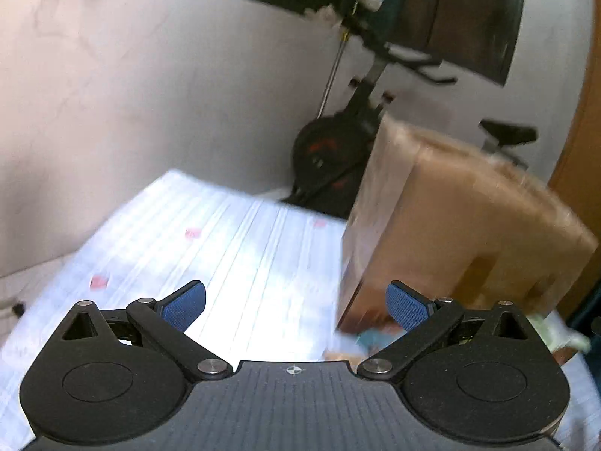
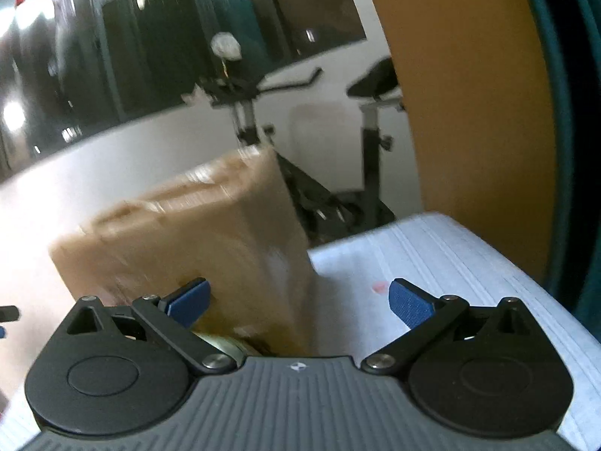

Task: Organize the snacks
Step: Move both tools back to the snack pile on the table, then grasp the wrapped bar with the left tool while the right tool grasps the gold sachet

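Nearest the lens in the left wrist view was the left gripper, black linkage arms with blue pads, jaws spread wide and nothing between them. It sat over a white tablecloth with thin stripes and small pink marks. To its right stood the tall brown cardboard box, blurred, on the cloth. At the box's base lay a few small packets, teal and orange, too smeared to identify; probably snacks.

Right wrist view: the right gripper was also released, jaws fully apart and empty. Box sat ahead and left of it, reaching behind the left pad; bare cloth lay to the right. A round metallic thing showed just under the left linkage, unclear what.

Black exercise bike stood behind the table.

Judgement: task looked barely started. No snack grasped, nothing visibly sorted. Box contents hidden. All picking and placing seemed left.
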Tool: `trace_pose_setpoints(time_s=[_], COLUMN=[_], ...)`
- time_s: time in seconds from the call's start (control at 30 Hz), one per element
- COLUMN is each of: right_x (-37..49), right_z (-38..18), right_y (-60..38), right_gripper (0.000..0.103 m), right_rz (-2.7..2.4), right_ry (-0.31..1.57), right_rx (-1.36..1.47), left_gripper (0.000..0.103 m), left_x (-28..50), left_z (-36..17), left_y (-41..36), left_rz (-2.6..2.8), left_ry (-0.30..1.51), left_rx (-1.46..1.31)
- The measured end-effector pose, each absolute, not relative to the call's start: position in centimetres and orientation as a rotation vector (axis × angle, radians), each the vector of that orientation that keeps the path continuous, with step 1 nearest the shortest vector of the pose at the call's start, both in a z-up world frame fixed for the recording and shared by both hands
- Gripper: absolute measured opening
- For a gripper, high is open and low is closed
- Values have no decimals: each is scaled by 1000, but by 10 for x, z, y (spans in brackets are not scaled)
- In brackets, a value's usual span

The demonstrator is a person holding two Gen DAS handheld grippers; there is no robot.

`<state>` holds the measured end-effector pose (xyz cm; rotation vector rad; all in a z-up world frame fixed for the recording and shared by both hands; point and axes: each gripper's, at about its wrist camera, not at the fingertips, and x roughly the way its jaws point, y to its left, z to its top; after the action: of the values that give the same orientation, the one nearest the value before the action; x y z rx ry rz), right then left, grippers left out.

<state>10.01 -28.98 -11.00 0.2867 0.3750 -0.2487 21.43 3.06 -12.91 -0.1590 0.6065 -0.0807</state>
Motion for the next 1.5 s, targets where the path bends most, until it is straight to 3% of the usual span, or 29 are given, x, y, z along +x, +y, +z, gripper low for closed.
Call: trace_pose_setpoints(time_s=[0.23,0.77,0.97,1.03,1.2,1.5], right_x=[110,117,113,112,114,128], right_z=[-162,-201,-201,-201,-202,-204], right_y=[-292,-286,-283,-278,-270,-274], right_gripper=[82,78,76,76,76,72], right_rz=[-273,-240,-210,-192,-165,-151], right_ry=[540,639,639,643,649,715], right_rx=[233,143,151,136,87,-105], left_gripper=[102,92,79,59,45,46], left_x=[214,209,219,220,218,218], left_z=[-162,-215,-232,-234,-234,-236], left_y=[28,-6,-13,-10,-7,-3], left_rz=[-57,-221,-259,-276,-274,-254], left_ry=[667,790,842,849,840,840], left_rx=[-83,-14,-2,-26,-21,-47])
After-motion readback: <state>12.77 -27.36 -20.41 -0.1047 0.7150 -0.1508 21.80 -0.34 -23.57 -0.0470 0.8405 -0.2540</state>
